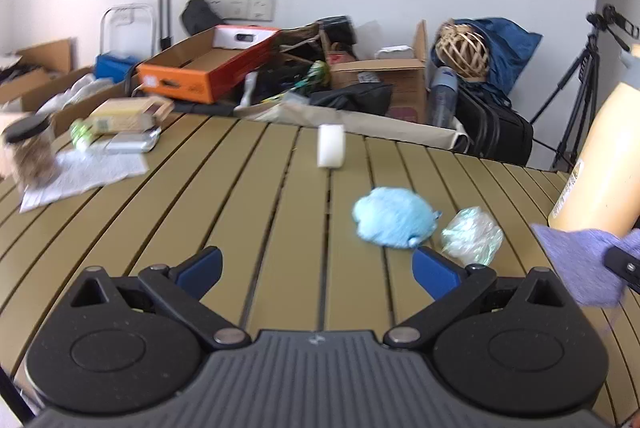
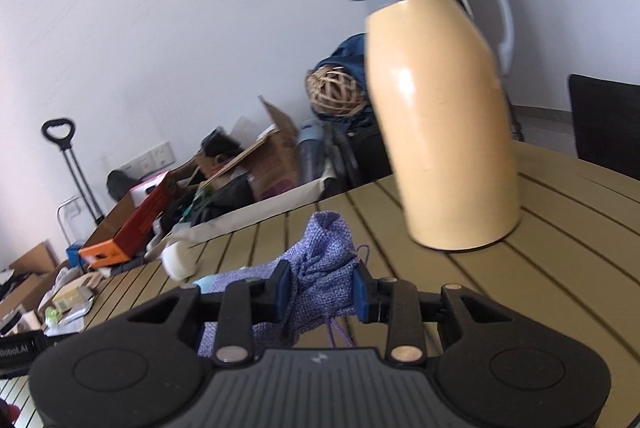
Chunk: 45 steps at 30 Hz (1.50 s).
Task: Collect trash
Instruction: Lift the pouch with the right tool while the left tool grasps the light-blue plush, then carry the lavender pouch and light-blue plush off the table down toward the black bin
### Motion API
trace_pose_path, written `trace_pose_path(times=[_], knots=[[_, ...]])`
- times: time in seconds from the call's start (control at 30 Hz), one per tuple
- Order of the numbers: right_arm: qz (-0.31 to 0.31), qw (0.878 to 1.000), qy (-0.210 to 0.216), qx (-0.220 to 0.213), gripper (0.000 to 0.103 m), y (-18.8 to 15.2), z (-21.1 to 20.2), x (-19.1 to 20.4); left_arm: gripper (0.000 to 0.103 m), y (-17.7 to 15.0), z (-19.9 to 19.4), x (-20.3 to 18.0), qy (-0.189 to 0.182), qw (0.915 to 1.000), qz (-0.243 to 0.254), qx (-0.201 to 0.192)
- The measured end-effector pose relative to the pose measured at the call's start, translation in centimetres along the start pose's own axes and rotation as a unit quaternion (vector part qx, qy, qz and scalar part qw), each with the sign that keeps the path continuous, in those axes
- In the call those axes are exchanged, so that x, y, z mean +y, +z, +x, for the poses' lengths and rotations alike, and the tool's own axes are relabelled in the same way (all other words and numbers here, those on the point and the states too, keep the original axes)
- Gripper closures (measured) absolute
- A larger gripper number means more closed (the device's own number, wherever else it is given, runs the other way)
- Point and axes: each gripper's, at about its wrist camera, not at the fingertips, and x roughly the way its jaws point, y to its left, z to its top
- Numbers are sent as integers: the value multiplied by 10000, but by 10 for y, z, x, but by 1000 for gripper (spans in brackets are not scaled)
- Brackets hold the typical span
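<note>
My right hand-held gripper (image 2: 320, 294) is clamped on a bunched purple woven pouch (image 2: 320, 268), lifted off the tabletop (image 2: 560, 268). I judge the pouch serves as the trash bag, held up so scraps can go in.

My left hand-held gripper (image 1: 316, 268) has its fingers wide apart, holding and touching nothing.

Trash lies ahead of the left one and to its right: a crumpled blue wad (image 1: 394, 224) and, beside it, a clear plastic ball (image 1: 472, 236) close by the right fingertip.

A yellow thermos jug (image 2: 444, 108) stands beyond the pouch, to the right.
</note>
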Motion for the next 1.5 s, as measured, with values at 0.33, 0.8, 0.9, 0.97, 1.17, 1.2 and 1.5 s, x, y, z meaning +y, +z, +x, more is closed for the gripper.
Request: trace_pose_path(times=[0.33, 0.8, 0.9, 0.97, 1.17, 1.2, 1.5], knots=[[662, 9955, -600, -315, 73, 19, -8, -87, 0, 32, 84, -59, -8, 9985, 415, 370], [1043, 9877, -1003, -589, 73, 21, -16, -141, 0, 35, 169, -86, 55, 9946, 332, 984], [1020, 9883, -988, -550, 73, 21, -13, -140, 0, 34, 173, -89, 26, 9942, 350, 1012], [996, 9888, -973, -529, 73, 21, -11, -138, 2, 32, 174, -90, 24, 9940, 360, 1029], [1023, 9891, -926, -514, 73, 20, -10, -136, 14, 30, 177, -89, 66, 9931, 253, 1143], [1028, 9891, -923, -518, 73, 21, -10, -136, 16, 30, 178, -88, 84, 9932, 246, 1139], [1066, 9893, -850, -513, 73, 21, -12, -137, 26, 28, 174, -86, 111, 9943, 217, 1041]])
